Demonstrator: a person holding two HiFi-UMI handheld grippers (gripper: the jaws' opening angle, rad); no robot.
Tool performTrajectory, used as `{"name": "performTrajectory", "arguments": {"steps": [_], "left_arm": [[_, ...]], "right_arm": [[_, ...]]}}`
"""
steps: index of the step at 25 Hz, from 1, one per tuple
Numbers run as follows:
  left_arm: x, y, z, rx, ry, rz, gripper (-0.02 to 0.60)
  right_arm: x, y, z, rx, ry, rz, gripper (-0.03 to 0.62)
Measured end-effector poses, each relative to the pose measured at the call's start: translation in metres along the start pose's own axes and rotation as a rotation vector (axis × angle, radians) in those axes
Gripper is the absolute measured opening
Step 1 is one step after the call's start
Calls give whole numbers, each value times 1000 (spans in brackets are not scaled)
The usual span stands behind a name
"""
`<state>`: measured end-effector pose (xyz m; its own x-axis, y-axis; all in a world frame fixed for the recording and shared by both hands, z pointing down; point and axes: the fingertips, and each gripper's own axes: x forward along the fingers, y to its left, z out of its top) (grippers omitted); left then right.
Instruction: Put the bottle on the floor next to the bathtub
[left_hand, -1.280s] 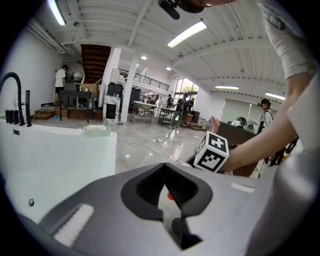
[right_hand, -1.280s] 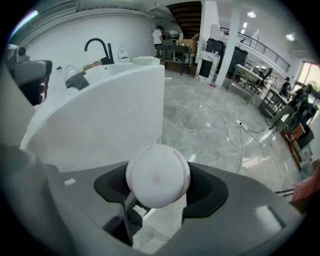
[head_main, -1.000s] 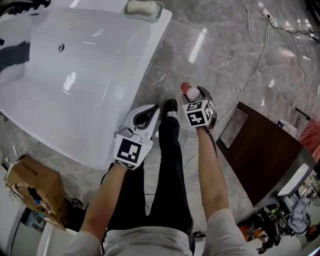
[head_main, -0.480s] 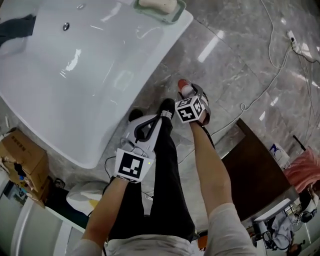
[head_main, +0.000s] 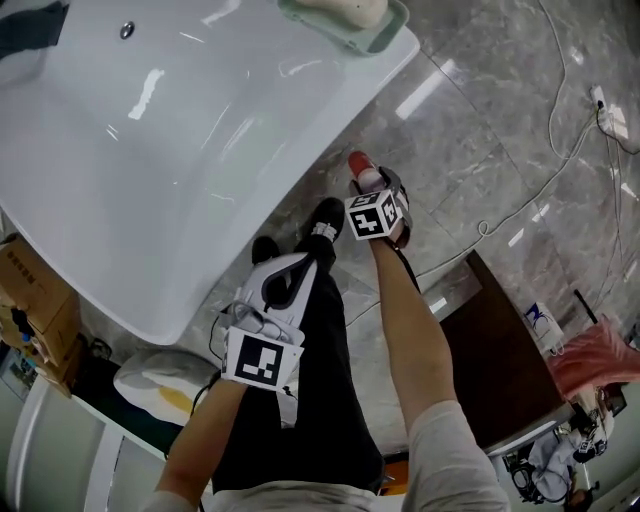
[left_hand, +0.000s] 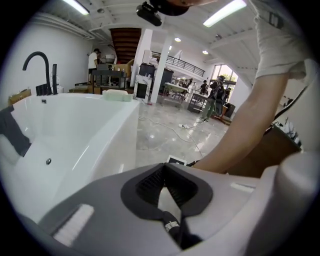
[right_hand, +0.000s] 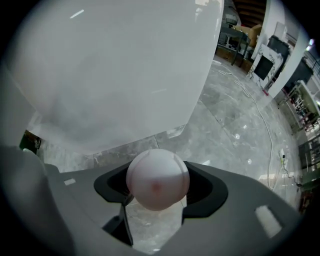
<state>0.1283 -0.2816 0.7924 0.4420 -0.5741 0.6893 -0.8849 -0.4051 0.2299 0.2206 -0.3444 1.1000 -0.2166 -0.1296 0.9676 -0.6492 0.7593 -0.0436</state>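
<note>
My right gripper (head_main: 378, 198) is shut on a bottle (head_main: 364, 177) with a pale rounded cap and a red base, held over the marble floor near the white bathtub (head_main: 200, 120). In the right gripper view the bottle's cap (right_hand: 157, 178) fills the gap between the jaws, with the tub's white outer wall (right_hand: 110, 70) just ahead. My left gripper (head_main: 283, 283) hangs lower left, over the person's black trouser leg, shut with nothing in it. In the left gripper view the left gripper (left_hand: 166, 185) has its jaws together, and the bathtub (left_hand: 75, 130) lies to its left.
A green soap dish (head_main: 345, 18) sits on the tub's corner. A dark brown cabinet (head_main: 500, 370) stands right of the person. White cables (head_main: 540, 170) trail over the grey marble floor. A cardboard box (head_main: 35, 310) and a white-yellow thing (head_main: 160, 385) lie at the lower left.
The head view has swung, so the tub now sits further right and higher. My right gripper with the bottle has moved a little towards the tub's corner. The left gripper has dropped slightly lower.
</note>
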Motion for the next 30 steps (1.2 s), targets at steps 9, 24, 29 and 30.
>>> {"name": "performTrajectory", "arguments": {"steps": [9,24,29,30], "left_arm": [[21,17,-29,-6,15,17,58],[31,20,-53,-54,33,33,58],[28,16,-46,-48,26,21,58],[27,14,-43,-44,25,16,58]], "right_arm": [[59,5,-5,-69,41,-11,287],[93,10,11,-131,81,-21,287],[73,12,25,-157,54,-13,288],[68,11,28,-161,49,-14,288]]}}
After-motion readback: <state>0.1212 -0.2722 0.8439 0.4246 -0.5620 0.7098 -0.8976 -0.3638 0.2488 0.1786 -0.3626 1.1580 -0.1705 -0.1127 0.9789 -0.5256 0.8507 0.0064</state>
